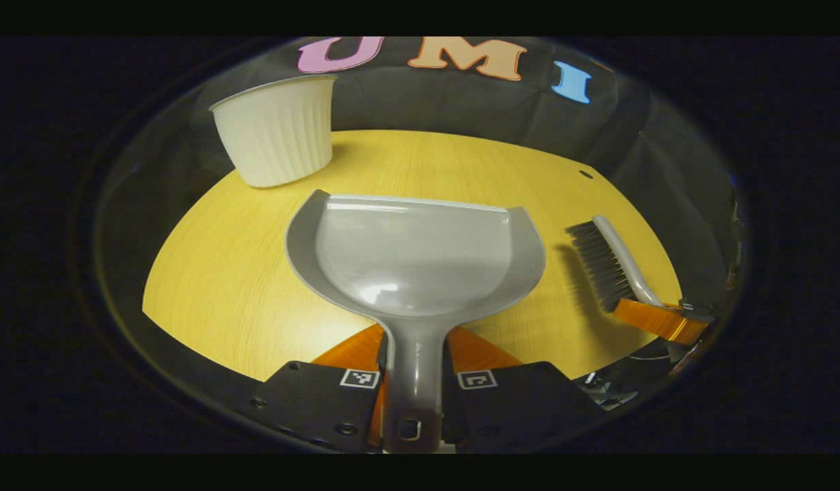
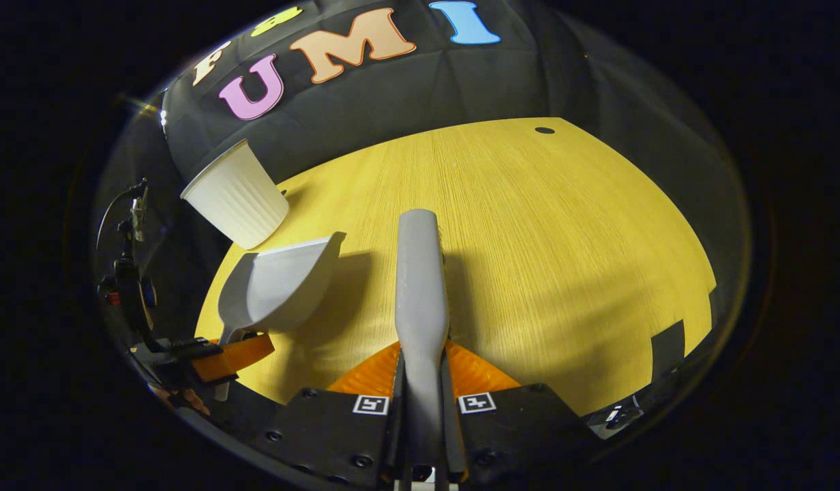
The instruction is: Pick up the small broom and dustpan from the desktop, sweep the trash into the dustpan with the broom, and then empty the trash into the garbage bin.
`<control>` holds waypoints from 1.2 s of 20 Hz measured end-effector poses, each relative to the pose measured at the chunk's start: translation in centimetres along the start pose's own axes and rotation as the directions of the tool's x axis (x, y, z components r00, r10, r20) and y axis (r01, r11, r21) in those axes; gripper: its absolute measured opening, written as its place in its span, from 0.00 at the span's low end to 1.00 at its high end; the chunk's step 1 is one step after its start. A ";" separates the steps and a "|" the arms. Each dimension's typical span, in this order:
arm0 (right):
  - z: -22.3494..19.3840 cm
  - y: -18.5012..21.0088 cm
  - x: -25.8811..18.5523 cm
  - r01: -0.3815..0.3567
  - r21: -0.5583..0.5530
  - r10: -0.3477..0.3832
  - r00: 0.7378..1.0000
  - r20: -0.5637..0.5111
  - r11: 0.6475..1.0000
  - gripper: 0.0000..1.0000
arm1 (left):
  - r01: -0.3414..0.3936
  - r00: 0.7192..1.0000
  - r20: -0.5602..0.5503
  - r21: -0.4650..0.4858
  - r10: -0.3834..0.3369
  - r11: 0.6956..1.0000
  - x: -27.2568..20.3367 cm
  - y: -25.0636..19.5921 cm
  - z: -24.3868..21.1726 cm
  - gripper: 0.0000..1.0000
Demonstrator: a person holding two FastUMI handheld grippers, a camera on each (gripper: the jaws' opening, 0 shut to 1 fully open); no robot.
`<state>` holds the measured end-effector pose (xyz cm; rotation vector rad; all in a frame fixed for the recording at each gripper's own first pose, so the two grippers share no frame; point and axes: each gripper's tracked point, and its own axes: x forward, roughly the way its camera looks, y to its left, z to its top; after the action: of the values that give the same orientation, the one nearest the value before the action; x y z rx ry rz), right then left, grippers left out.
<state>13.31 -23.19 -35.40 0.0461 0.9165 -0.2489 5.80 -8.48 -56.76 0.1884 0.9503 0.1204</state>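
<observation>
The dustpan (image 1: 414, 262) sits in my left gripper (image 1: 415, 382), fingers clamped on its handle, pan empty and level over the bench (image 1: 222, 286). My right gripper (image 2: 423, 395) pinches the broom (image 2: 420, 286) handle, pointing forward. I see no trash, so emptying looks finished; next, both tools go down beside the garbage bin (image 1: 277, 129).

The left gripper view sits low over the near edge of the worktop (image 1: 222, 286) and looks across it to the far wall — the dustpan (image 1: 413, 259) is very close. The right gripper view looks the same way from farther right, along the broom (image 2: 420, 286). Both see the white bin (image 1: 277, 129) near 11 o'clock — and each other's hand-held gripper.
</observation>
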 end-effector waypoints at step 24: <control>-0.5 2.1 -0.9 -0.087 -0.024 0.085 0.994 -0.065 0.996 0.87 | -0.013 0.998 0.066 0.046 0.010 0.999 -2.2 -0.2 0.7 0.77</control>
<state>12.92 -20.90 -35.17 0.0688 0.9792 -0.1558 5.11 -9.11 -54.69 0.2389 0.8870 0.1024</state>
